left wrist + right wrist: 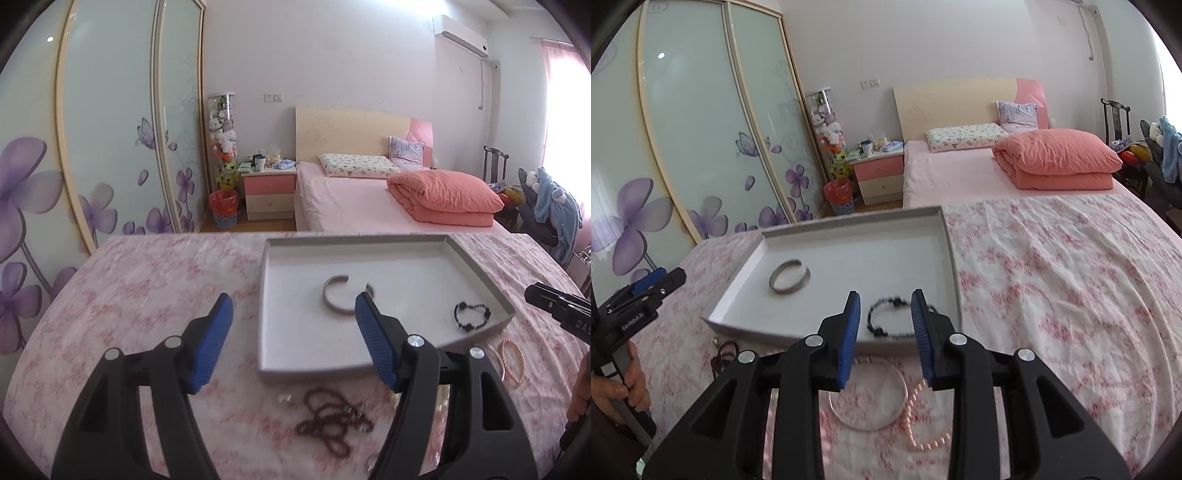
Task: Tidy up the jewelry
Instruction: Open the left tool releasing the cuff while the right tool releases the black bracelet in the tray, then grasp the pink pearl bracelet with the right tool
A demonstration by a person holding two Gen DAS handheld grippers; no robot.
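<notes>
The silver cuff (341, 295) is partly hidden behind a blue pad (373, 339).

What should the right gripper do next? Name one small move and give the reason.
Probably draw the right gripper back and down toward the pink bead bracelet on the cloth. Its jaws stand apart with nothing pinched; the black bracelet and the silver cuff already lie in the tray, while this one lies outside it.

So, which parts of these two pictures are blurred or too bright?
Left wrist view: the dark red beads near the bottom edge are smeared and the window is blown out. Right wrist view: the black bracelet and pink pearls are blurred; walls bend from the fisheye.
</notes>
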